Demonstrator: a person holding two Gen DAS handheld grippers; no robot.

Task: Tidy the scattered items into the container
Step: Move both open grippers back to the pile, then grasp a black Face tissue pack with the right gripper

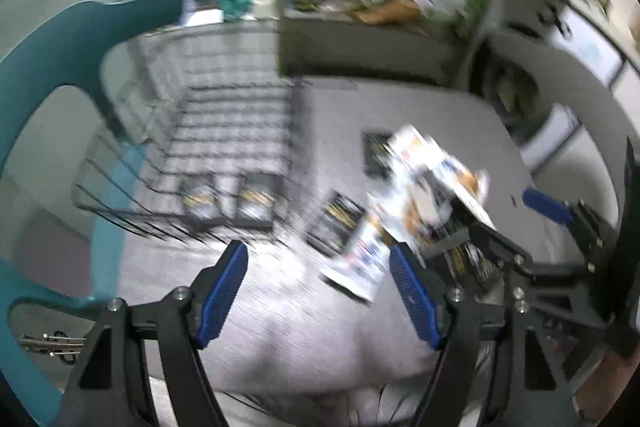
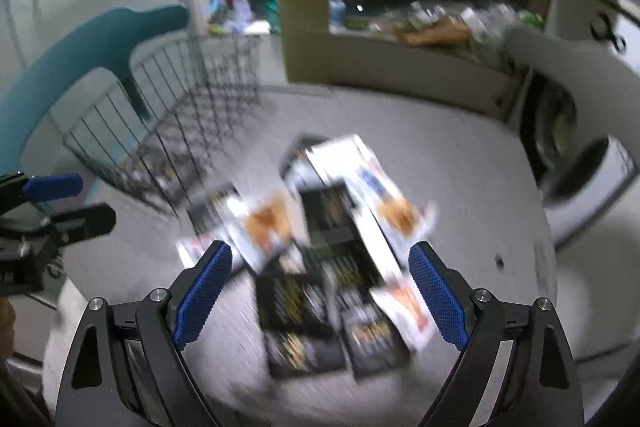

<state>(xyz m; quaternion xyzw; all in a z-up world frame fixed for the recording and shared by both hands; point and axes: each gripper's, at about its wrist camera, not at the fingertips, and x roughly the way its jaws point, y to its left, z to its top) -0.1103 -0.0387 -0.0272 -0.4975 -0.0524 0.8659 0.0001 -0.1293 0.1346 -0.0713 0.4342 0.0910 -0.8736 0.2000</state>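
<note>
Black packets [image 2: 304, 311] between right gripper [image 2: 320, 299] pads

Motion blur smears the packets [image 2: 340, 247] and wire basket [image 1: 224, 131]; their print is unreadable.

My left camera looks down along my fingers toward the wire basket [image 1: 224, 131] at the tabletop's [image 1: 400, 115] far-left edge; my right one faces the packets [image 2: 320, 259] mid-table — both share them, close.
</note>
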